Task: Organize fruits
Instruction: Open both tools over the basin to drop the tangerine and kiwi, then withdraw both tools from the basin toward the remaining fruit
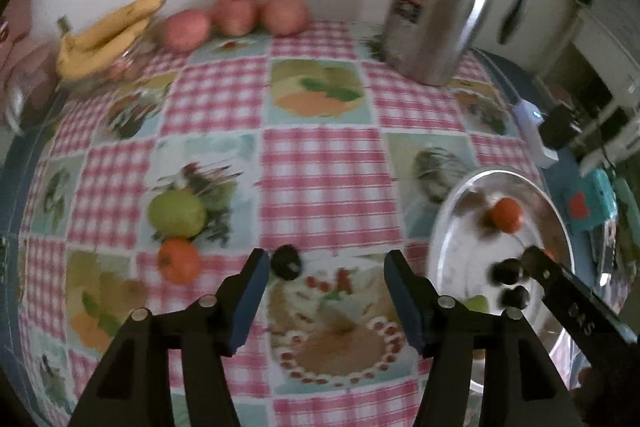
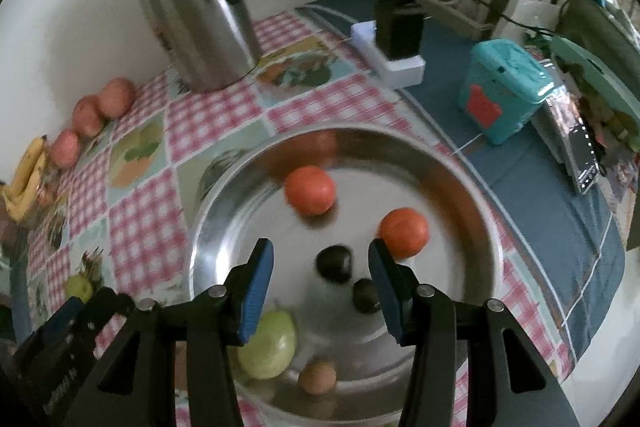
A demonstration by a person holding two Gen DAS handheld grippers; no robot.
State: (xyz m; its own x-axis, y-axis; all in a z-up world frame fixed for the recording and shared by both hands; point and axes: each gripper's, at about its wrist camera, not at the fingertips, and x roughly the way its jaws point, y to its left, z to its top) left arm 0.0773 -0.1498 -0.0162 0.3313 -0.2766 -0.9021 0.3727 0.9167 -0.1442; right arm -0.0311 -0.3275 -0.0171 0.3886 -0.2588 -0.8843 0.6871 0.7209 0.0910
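A steel plate (image 2: 224, 227) holds two orange fruits (image 2: 310, 189) (image 2: 404, 231), two dark fruits (image 2: 335, 262) (image 2: 365, 295), a green fruit (image 2: 269, 343) and a small brown one (image 2: 318, 377). My right gripper (image 2: 320, 287) is open above the plate, over the dark fruits. My left gripper (image 1: 326, 291) is open and empty over the tablecloth, just behind a dark fruit (image 1: 286, 262). A green fruit (image 1: 177, 213) and an orange fruit (image 1: 179, 261) lie to its left. The plate (image 1: 452, 227) is at its right.
A steel jug (image 1: 440, 3) stands at the back. Three red apples (image 1: 236, 11) and bananas (image 1: 106, 35) lie along the wall. In the right wrist view a power adapter (image 2: 398, 27) and a teal box (image 2: 502, 93) sit on the blue cloth.
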